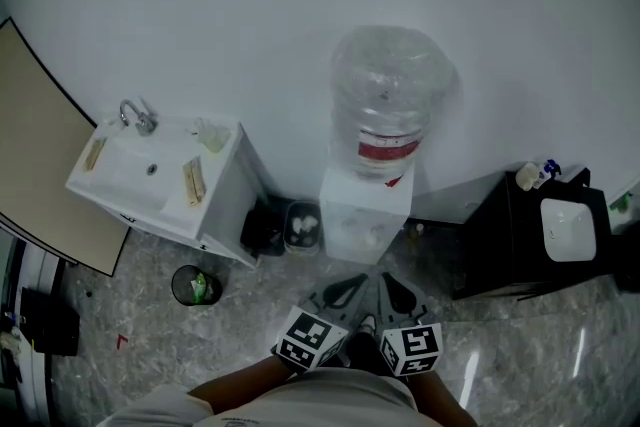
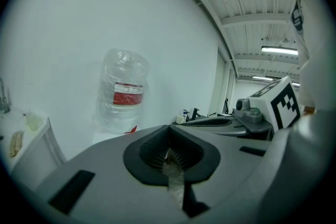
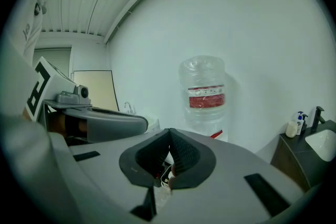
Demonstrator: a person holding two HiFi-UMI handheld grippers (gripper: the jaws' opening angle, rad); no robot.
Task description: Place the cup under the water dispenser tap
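The white water dispenser (image 1: 365, 207) stands against the wall with a big clear bottle (image 1: 390, 100) on top, which is also the bottle (image 2: 122, 93) in the left gripper view and the bottle (image 3: 205, 94) in the right gripper view. I cannot make out a cup in any view. My left gripper (image 1: 350, 287) and right gripper (image 1: 392, 287) hang side by side just in front of the dispenser, pointing toward it. The left gripper (image 2: 169, 134) has its jaws closed tip to tip with nothing held. The right gripper (image 3: 169, 136) is likewise shut and empty.
A white sink unit (image 1: 150, 180) with a tap stands to the left, with a small round bin (image 1: 195, 285) on the marble floor in front of it. A dark bin (image 1: 300, 227) sits beside the dispenser. A black cabinet (image 1: 510, 235) with a white basin (image 1: 568, 227) stands to the right.
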